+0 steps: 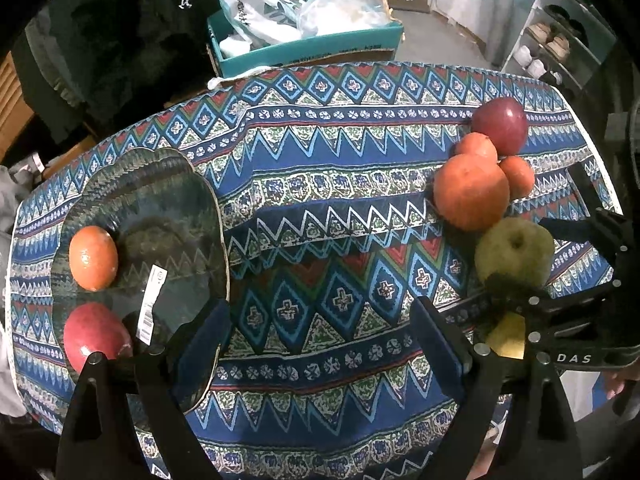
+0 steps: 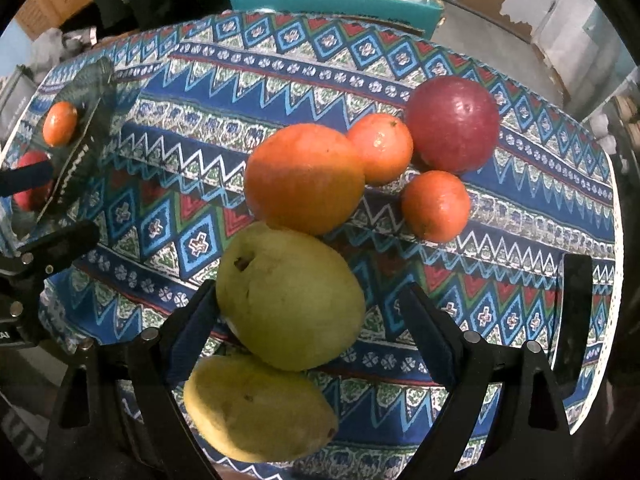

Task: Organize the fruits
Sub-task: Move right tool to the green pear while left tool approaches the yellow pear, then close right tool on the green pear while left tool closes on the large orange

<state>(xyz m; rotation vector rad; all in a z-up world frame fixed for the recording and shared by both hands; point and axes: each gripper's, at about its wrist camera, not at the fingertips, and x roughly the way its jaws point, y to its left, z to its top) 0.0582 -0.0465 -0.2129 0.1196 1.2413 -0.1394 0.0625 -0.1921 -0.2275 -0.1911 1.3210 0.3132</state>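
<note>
Both claws (image 1: 320, 344) (image 2: 308, 320) agape, pointing down

Patterned cloth (image 1: 328, 184): blue, zigzag and diamond bands, covering the surface. Teal cardboard box (image 1: 308, 46): beyond the far edge, holding a printed white bag (image 1: 256, 0) and a clear plastic bag (image 1: 344, 10). Shoe rack (image 1: 560, 40): far right, pale shoes on its shelves.

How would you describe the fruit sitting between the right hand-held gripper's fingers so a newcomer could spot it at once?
Start at the patterned blue tablecloth and find the cluster of loose fruit on it. At the cluster's near end, just below the big round orange, lies the yellow-green pear-like fruit. It is the only green one, larger than the oblong yellow mango touching it.
</note>
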